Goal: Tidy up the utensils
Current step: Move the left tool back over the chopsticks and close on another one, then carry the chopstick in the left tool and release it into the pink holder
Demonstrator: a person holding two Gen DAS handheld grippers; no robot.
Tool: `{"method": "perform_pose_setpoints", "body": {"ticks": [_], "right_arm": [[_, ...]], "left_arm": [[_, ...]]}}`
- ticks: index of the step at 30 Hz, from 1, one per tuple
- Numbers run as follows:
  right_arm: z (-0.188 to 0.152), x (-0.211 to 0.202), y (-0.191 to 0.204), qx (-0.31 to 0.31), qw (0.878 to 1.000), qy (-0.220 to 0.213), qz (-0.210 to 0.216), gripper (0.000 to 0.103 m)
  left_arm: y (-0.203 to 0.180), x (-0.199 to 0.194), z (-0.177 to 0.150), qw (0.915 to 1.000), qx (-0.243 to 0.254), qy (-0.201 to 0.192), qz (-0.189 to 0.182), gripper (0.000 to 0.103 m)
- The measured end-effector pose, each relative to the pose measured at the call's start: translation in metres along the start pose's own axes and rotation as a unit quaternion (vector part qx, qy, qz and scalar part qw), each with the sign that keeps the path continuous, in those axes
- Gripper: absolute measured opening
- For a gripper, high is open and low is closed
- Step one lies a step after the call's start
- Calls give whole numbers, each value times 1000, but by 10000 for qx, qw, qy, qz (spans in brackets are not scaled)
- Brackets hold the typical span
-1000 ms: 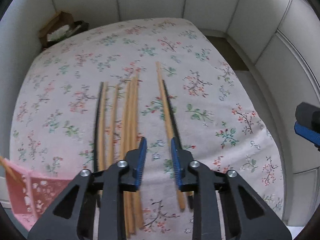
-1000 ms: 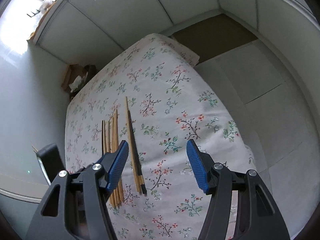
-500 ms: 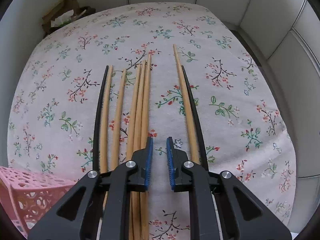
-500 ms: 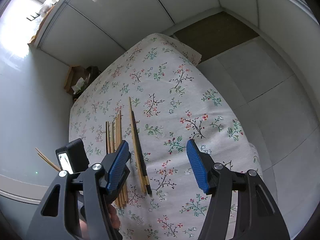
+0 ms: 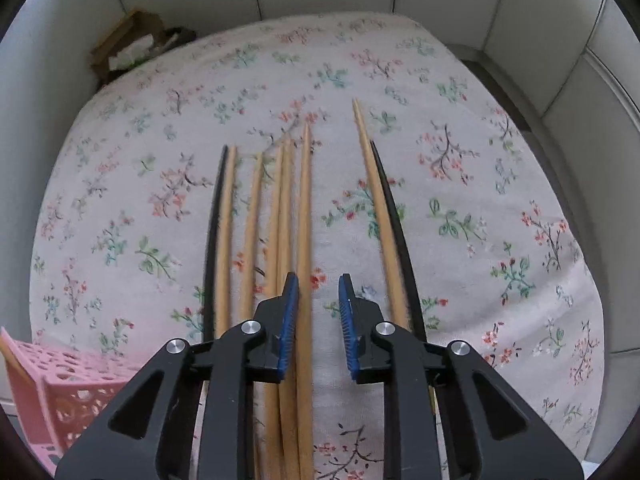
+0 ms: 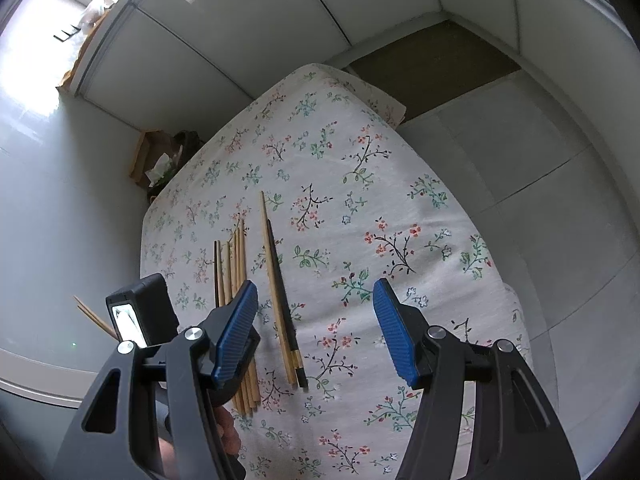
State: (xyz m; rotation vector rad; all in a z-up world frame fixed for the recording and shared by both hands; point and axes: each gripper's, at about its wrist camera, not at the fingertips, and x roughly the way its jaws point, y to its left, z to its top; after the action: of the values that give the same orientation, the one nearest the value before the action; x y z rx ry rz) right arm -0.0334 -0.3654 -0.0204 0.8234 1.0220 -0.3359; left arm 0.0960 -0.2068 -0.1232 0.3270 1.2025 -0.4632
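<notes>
Left gripper (image 5: pixel 318 300) hovers with jaws a slim gap apart, clamping nothing, over the pale wooden chopsticks (image 5: pixel 304 208) at six o'clock on the floral tablecloth (image 5: pixel 480 240); best to straddle one stick squarely before pinching, while right gripper (image 6: pixel 316 320) waits wide open, empty.

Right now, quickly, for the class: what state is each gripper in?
Left gripper: narrowly open, bamboo chopstick between, ungripped.
Right gripper: open, empty.

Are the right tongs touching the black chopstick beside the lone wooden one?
Apart. Right wrist view: the right tongs stand open, with floral cloth showing between each finger and the black chopstick.
</notes>
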Motion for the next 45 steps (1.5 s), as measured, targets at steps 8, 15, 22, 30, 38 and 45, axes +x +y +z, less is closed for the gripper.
{"method": "perform_pose_setpoints", "body": {"ticks": [8, 15, 22, 30, 38, 45], "right_arm": [[1, 2, -3, -18, 10000, -6, -70, 60], [0, 19, 5, -460, 9988, 110, -127, 43], [-15, 54, 49, -1082, 9921, 561, 309, 38], [-45, 124, 91, -1642, 9799, 1126, 149, 30], [-50, 151, 101, -1428, 9817, 1230, 286, 22], [-59, 169, 136, -1714, 9762, 1315, 161, 18]], "left_arm": [[-4, -6, -3, 9997, -69, -37, -227, 6], [7, -79, -14, 9921, -458, -909, -734, 6], [52, -195, -40, 9611, -1100, -2300, -1058, 6], [100, -228, -67, 9280, -1546, -3136, -1288, 7], [131, -241, -75, 9101, -1687, -3486, -1473, 7], [146, -237, -78, 9067, -1806, -3494, -1525, 7]]}}
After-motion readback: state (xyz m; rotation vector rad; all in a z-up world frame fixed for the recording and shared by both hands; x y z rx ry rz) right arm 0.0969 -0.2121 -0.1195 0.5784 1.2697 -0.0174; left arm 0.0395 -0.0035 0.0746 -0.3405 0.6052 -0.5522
